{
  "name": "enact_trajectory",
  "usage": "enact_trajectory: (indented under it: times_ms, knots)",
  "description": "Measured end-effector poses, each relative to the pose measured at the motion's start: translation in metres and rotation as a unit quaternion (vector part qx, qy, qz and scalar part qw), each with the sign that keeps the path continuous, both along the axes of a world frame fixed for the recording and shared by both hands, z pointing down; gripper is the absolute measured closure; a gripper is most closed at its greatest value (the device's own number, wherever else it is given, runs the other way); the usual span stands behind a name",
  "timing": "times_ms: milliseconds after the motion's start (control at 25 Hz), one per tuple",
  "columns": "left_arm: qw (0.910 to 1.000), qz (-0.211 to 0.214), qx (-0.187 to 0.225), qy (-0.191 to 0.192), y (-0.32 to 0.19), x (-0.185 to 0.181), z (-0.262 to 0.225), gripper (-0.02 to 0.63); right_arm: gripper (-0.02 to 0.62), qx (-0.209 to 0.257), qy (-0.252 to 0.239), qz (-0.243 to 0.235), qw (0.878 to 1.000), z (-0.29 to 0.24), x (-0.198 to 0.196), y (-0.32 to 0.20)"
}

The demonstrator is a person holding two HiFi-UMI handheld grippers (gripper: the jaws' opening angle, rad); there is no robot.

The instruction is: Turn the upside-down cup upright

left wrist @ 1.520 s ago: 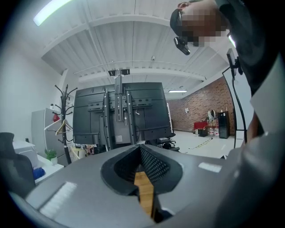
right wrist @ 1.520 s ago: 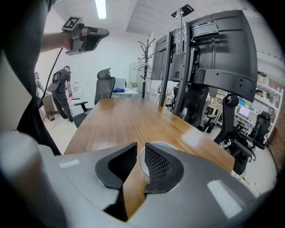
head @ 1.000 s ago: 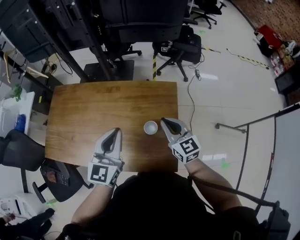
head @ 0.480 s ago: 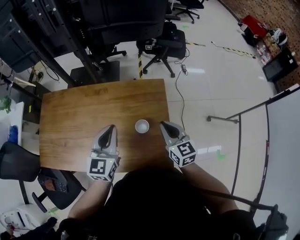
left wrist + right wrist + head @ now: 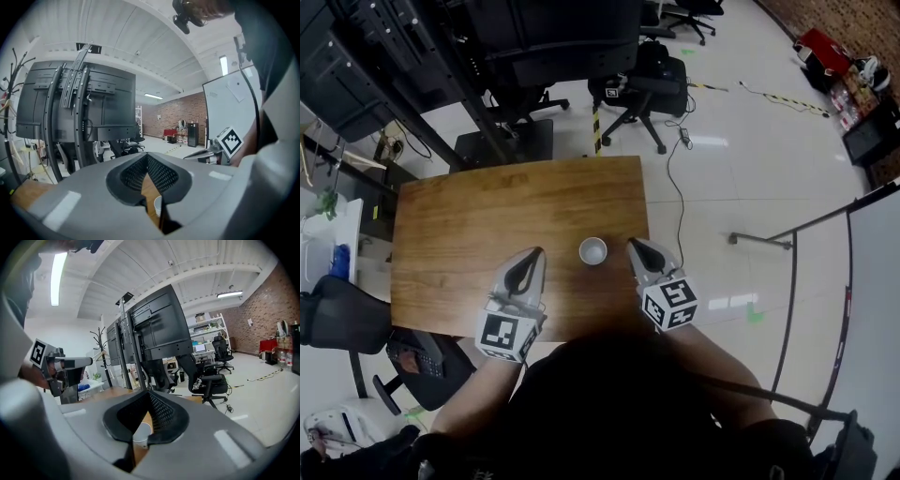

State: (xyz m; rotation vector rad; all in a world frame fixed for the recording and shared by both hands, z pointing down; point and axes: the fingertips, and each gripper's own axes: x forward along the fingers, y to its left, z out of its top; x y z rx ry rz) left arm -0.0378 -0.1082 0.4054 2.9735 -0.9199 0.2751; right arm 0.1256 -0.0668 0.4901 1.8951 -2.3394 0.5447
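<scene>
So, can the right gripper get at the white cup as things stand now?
Probably yes. The cup stands alone on the wooden table, close beside the right gripper, with nothing between them. Its jaws are together, though, so they must open first.

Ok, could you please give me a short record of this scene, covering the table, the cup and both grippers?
table: wooden, carries the cup
cup: white, stands towards the table's near edge, between the two grippers, touched by neither; which end is up is unclear
left gripper: jaws shut, empty, left of the cup
right gripper: jaws shut, empty, right of the cup
</scene>
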Motion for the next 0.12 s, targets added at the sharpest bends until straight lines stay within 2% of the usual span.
enact_trajectory:
  times_ms: [120]
  knots:
    - [0.9999,-0.004,0.015,0.003,0.0033,0.0027,-0.0089,0.606,0.594,-0.009,0.007,-0.007,1.0,0.0067,0.0013,-0.0013]
